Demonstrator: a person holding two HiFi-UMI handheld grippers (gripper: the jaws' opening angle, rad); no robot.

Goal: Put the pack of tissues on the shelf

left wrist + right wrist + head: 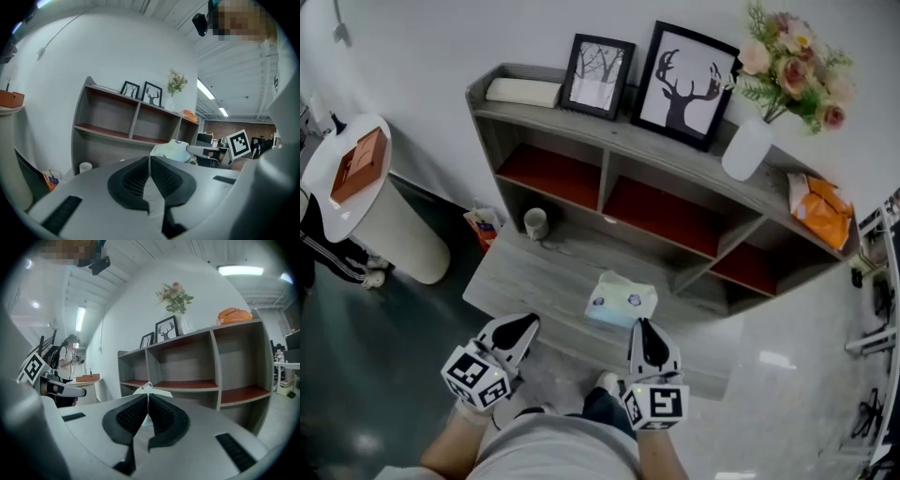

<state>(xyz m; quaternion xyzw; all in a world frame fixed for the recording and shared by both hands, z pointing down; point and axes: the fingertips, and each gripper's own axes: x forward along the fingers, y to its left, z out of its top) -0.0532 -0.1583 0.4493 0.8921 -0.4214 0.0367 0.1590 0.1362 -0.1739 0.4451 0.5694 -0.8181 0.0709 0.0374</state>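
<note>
Nearest the head camera, cut off by the bottom edge, are the person's grey-clad torso and bare forearms, each arm carrying a white plastic gripper with a black-and-white marker cube. The left gripper (pixel 526 324) hangs at the near edge of the platform with its ribbed black pads pressed together on nothing. The right gripper (pixel 640 325) has its pads closed on the near edge of the pale, crinkly soft pack of tissues (pixel 619 298), whose film rises in a small peak just past the jaw tips in the right gripper view. Beyond stands the long grey wood-grain shelf unit (pixel 609 141) against the white wall, its open square compartments floored with red-brown boards. In front of it runs the low grey wood-grain platform (pixel 534 281), and the pack lies on this, not on any shelf. To the left is a smooth white cylindrical pedestal table (pixel 394 234) bearing an orange-brown box (pixel 358 164). On the unit's top board stand a black-framed deer silhouette picture (pixel 684 86), a smaller black-framed tree picture (pixel 598 75), a matt white vase (pixel 745 148) of pink flowers, a crumpled orange bag (pixel 820 211) and a flat white box (pixel 523 91). A small white cup (pixel 535 222) sits at the platform's back. A dark-trousered leg at the left edge is mostly out of frame.
</note>
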